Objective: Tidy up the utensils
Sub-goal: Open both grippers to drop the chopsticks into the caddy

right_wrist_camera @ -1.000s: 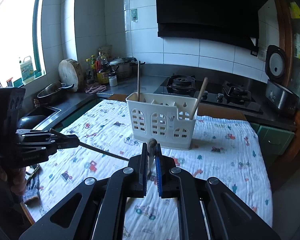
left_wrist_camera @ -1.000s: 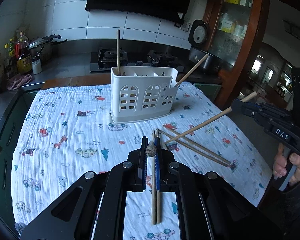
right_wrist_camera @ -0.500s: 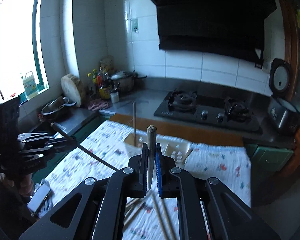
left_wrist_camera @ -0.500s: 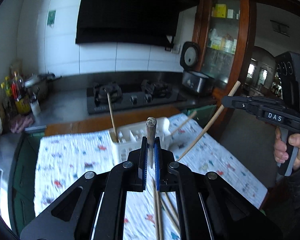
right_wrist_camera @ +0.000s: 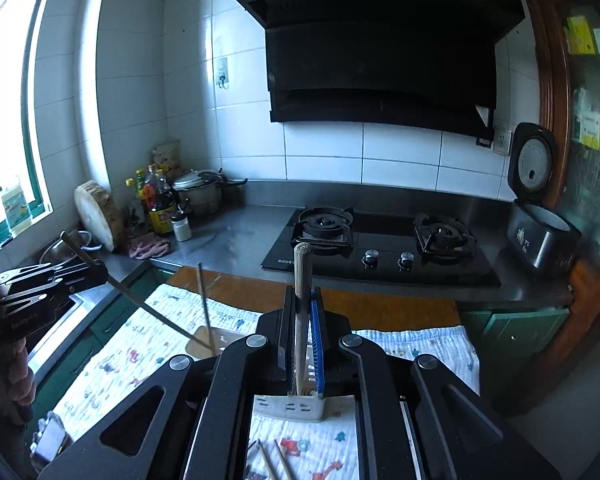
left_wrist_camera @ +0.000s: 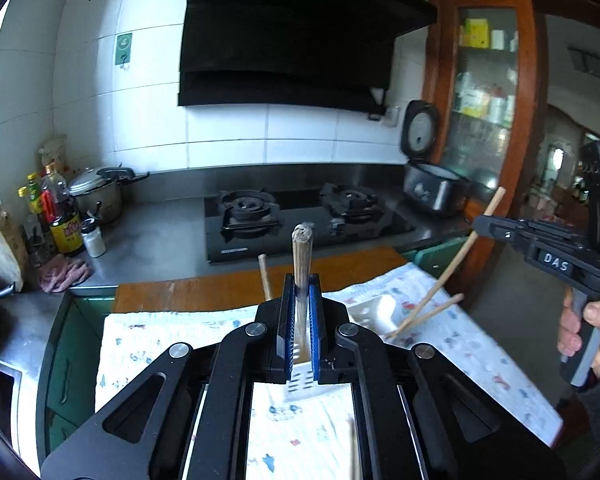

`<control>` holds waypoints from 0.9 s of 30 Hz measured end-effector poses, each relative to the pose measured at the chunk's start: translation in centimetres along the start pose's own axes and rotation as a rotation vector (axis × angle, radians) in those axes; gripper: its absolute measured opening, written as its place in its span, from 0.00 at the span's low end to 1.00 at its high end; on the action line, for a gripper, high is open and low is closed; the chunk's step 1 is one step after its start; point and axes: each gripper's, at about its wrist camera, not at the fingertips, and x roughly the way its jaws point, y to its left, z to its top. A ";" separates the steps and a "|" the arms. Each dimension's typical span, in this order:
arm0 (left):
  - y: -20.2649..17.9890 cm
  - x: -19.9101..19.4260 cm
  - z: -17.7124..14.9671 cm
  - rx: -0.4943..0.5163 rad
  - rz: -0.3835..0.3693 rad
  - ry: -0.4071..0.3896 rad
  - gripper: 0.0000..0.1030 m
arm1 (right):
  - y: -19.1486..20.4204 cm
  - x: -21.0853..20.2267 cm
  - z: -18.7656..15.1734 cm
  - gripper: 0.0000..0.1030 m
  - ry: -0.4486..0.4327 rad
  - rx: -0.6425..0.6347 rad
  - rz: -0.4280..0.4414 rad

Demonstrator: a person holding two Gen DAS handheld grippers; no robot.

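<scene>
My left gripper (left_wrist_camera: 301, 294) is shut on a wooden chopstick (left_wrist_camera: 302, 248) whose blunt end sticks up between the blue pads. Below it sits the white slotted utensil holder (left_wrist_camera: 374, 312), mostly hidden by the jaws, with one chopstick (left_wrist_camera: 265, 276) standing in it and another (left_wrist_camera: 432, 314) leaning out to the right. My right gripper (right_wrist_camera: 302, 296) is shut on a second chopstick (right_wrist_camera: 301, 276), above the holder (right_wrist_camera: 288, 408). Each gripper also shows in the other's view: the right gripper (left_wrist_camera: 484, 227) with its slanted chopstick (left_wrist_camera: 456, 264), and the left gripper (right_wrist_camera: 98, 274).
A printed cloth (right_wrist_camera: 140, 356) covers the table, with loose chopsticks (right_wrist_camera: 274, 462) on it near me. Behind are a gas hob (right_wrist_camera: 380, 244), a rice cooker (right_wrist_camera: 540, 232), bottles and a pot (right_wrist_camera: 200, 196), and a sink (right_wrist_camera: 56, 248) on the left. A hand (left_wrist_camera: 596, 324) grips the right handle.
Both grippers have risen well above the table, each carrying its chopstick. The holder has dropped low in both views and now lies under the jaws.
</scene>
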 end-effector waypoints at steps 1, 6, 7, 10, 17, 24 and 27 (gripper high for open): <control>0.2 0.5 -0.2 -0.008 -0.010 0.012 0.05 | -0.2 0.8 -0.3 0.07 0.007 0.005 -0.002; 1.3 3.2 -1.6 -0.041 -0.017 0.071 0.05 | -0.3 3.5 -1.8 0.07 0.064 -0.004 -0.007; 1.5 3.6 -1.9 -0.047 -0.020 0.081 0.05 | -0.2 4.0 -2.2 0.07 0.078 -0.005 -0.004; 2.2 5.1 -2.9 -0.069 -0.029 0.121 0.05 | -0.2 5.2 -3.1 0.07 0.110 -0.017 -0.004; 3.4 7.5 -4.4 -0.113 -0.031 0.187 0.06 | 0.1 6.6 -4.0 0.07 0.143 -0.020 0.001; 3.5 6.2 -4.2 -0.121 -0.035 0.158 0.16 | 0.0 4.9 -3.7 0.19 0.103 -0.022 -0.008; 3.0 4.1 -3.7 -0.112 -0.023 0.120 0.25 | 0.3 2.3 -3.4 0.23 0.053 -0.030 -0.008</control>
